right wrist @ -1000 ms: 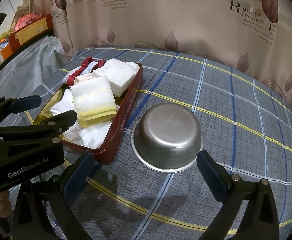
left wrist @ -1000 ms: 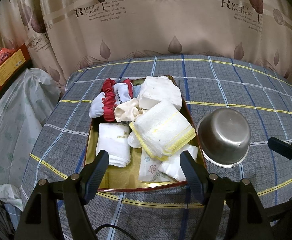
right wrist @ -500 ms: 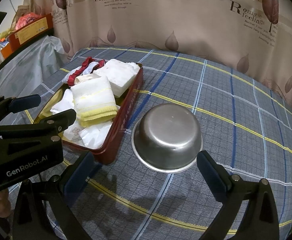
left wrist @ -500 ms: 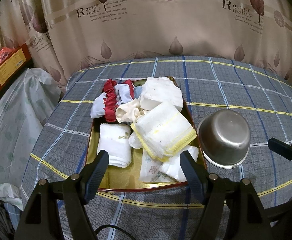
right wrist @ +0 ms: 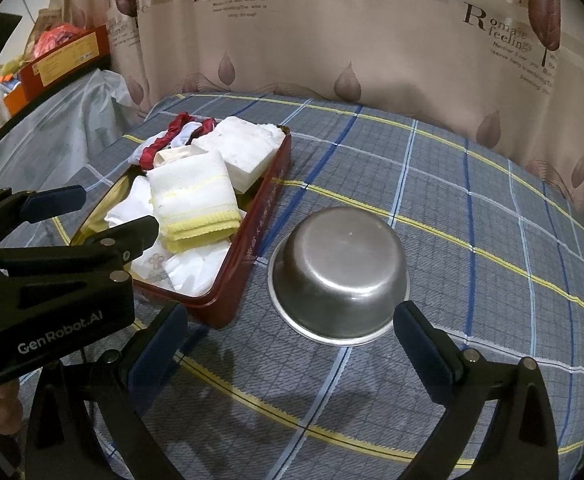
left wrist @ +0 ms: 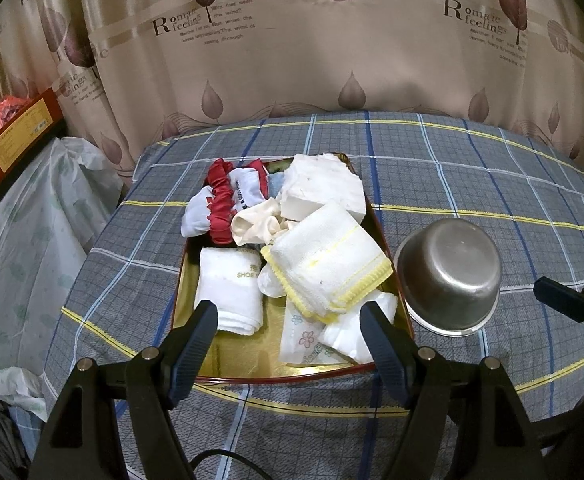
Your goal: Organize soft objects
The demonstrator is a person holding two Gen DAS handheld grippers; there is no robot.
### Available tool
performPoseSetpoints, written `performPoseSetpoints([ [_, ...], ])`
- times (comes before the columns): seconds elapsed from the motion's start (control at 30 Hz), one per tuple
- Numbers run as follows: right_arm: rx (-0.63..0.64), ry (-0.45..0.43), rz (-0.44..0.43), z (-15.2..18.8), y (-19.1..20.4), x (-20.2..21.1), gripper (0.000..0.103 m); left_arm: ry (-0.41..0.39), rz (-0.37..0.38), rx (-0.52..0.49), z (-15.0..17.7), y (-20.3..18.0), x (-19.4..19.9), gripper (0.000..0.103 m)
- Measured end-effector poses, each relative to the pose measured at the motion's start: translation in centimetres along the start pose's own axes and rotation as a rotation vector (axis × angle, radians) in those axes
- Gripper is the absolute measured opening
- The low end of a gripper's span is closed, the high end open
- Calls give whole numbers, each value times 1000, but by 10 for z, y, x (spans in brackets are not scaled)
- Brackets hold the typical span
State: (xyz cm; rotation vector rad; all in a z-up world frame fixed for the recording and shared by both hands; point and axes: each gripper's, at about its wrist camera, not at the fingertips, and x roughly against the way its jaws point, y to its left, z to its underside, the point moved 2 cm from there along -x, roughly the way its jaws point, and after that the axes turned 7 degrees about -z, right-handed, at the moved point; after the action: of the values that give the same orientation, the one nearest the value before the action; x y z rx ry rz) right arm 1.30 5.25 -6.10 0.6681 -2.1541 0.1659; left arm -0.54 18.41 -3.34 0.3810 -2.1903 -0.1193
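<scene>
A red tray with a gold inside [left wrist: 228, 364] [right wrist: 252, 240] holds several soft things: a white towel with yellow trim [left wrist: 328, 260] [right wrist: 194, 204], a folded white cloth [left wrist: 230, 290], a white block of cloth [left wrist: 320, 190] [right wrist: 240, 152], a red scrunchie [left wrist: 222, 208], a cream sock [left wrist: 256, 222] and small white packets [left wrist: 352, 330]. My left gripper [left wrist: 288, 334] is open and empty, just above the tray's near edge. My right gripper [right wrist: 290, 334] is open and empty, just before an upturned steel bowl [right wrist: 340, 272] [left wrist: 450, 274].
The tray and bowl sit on a plaid-covered table [left wrist: 472, 184] [right wrist: 472, 220]. A patterned curtain [left wrist: 332, 40] hangs behind. A plastic-covered surface [left wrist: 24, 216] and an orange box [left wrist: 12, 136] lie to the left. The left gripper's body [right wrist: 52, 280] shows in the right wrist view.
</scene>
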Motion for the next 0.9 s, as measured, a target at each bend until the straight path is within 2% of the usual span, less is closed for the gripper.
performPoseSetpoints([
  [0.9, 5, 0, 0, 2, 3, -2, 102, 0, -5, -3, 0, -1, -1, 76],
])
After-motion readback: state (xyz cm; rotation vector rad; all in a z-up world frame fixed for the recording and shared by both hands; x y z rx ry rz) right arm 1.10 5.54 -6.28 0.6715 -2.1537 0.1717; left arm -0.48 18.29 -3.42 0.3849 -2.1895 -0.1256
